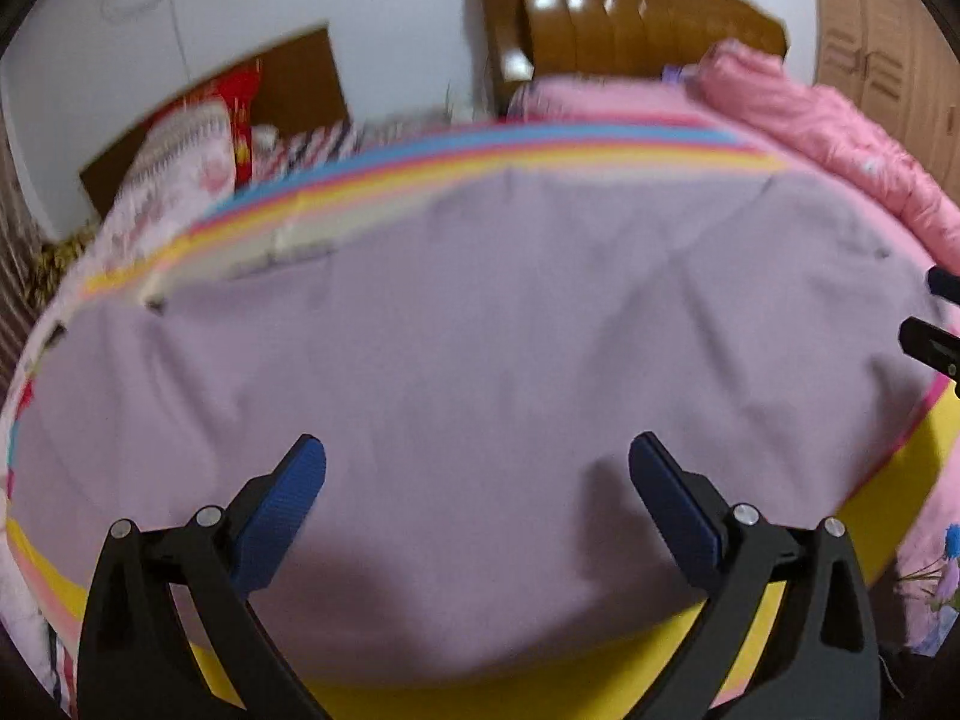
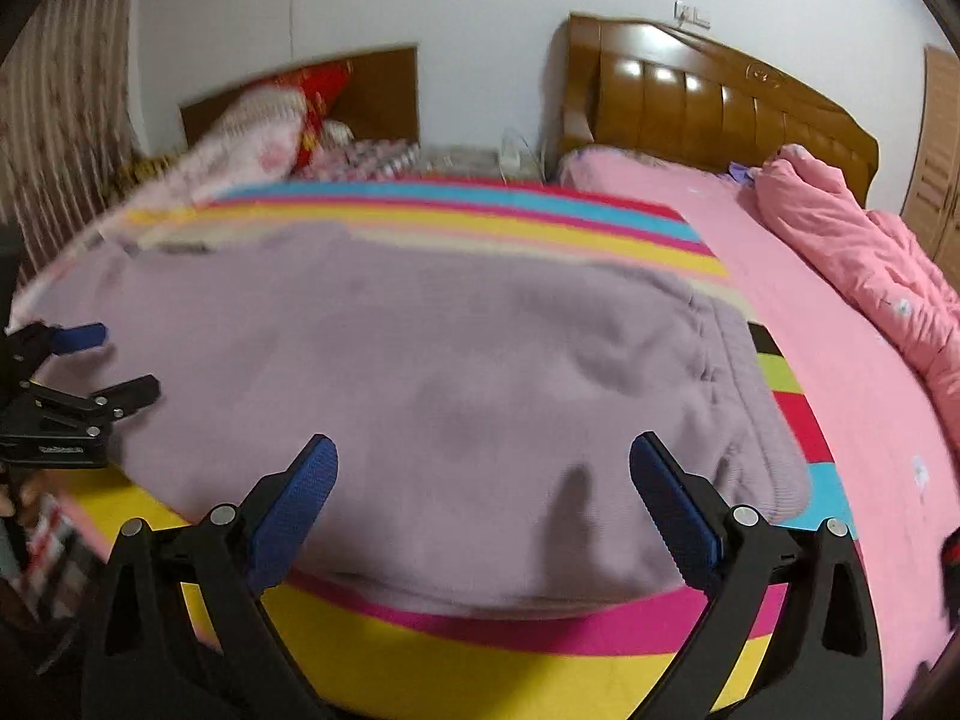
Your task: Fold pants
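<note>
Pants, lilac and thick like sweatpants, lie spread flat on a striped blanket of yellow, magenta and blue that covers the near part of a bed. Their long axis runs left to right across both views. The ribbed waistband sits at the right end; the leg end stretches away to the left, toward a patterned pillow.

The left gripper hovers over the near long edge of the pants, toward the leg end, its blue-padded fingers spread wide and holding nothing. The right gripper hovers over the same near edge, closer to the waistband, also spread wide and empty. Each gripper shows at the edge of the other's view, so the two stand side by side along the cloth.

The fabric lies directly ahead of and below both grippers. The right gripper looks nearer the waistband, the left nearer the legs. A fold has probably not begun, since the garment seems to lie full length. A pink quilt and wooden headboard lie beyond, well apart
</note>
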{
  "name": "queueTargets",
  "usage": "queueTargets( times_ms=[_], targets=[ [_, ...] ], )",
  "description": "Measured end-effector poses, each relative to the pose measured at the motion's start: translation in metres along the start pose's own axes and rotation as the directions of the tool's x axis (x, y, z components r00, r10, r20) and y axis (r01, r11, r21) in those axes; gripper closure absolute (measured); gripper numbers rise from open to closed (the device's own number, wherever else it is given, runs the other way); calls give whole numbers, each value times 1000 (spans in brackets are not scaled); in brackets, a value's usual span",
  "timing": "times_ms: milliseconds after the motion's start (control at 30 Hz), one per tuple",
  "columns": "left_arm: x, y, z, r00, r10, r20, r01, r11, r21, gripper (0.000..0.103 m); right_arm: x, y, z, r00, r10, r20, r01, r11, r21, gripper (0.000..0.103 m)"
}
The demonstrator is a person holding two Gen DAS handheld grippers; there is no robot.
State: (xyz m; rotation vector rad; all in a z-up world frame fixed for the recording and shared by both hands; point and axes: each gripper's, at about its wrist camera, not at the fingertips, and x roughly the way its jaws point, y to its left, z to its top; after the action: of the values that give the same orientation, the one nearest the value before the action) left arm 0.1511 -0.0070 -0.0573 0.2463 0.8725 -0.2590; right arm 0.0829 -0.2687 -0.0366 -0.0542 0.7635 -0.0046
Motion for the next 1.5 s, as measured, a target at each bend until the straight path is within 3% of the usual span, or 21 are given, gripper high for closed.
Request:
queueTargets(
  times_ms=[100,200,700,1500],
  targets=[
    [5,13,-12,997,-75,22,76,995,-63,1,20,5,-15,996,-63,-69,58,996,-64,7],
    [6,10,-14,997,-74,21,74,996,-39,1,22,-6,-22,997,-35,-69,34,999,-10,6],
    [3,9,-14,997,-72,30,73,996,-42,1,7,6,-24,991,-127,-29,126,992,-28,4],
    [3,7,-14,997,-76,33,77,996,-44,1,10,9,-27,986,-160,-52,157,986,-49,4]
  ],
)
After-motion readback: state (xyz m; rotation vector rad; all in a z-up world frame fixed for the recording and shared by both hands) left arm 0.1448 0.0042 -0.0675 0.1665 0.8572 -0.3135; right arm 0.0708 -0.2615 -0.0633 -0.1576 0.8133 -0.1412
